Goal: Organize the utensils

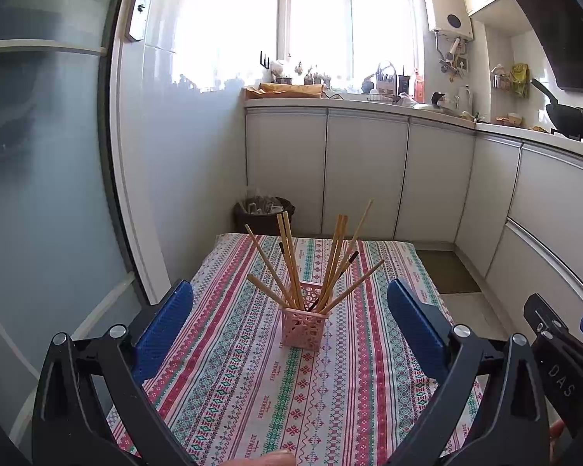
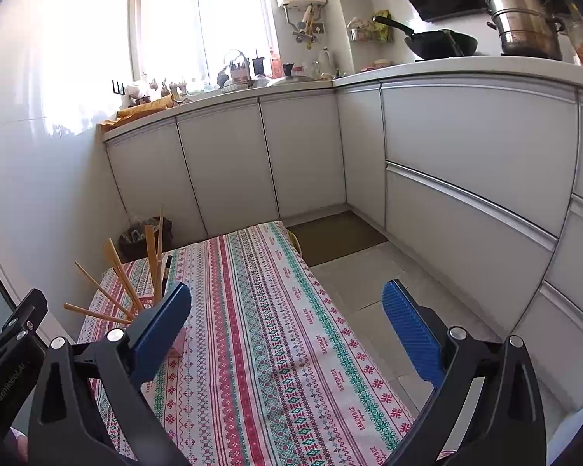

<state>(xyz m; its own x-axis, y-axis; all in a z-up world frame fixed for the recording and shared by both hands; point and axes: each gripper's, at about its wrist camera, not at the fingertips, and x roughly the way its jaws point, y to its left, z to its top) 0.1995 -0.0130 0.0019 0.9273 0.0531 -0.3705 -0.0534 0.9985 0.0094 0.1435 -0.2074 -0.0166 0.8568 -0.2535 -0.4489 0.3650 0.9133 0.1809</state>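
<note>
The left gripper (image 1: 290, 299) is held level, with its two blue fingers (image 1: 163, 326) spread wide and nothing between them. The right gripper (image 2: 287, 303) is beside it on the right, also with fingers (image 2: 410, 326) wide apart and holding nothing. Each gripper shows at the edge of the other's view.

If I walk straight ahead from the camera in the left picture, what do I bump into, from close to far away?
Striped tablecloth → pink holder full of chopsticks → dark trash bin on the floor → white cabinets → countertop → bright window.
</note>
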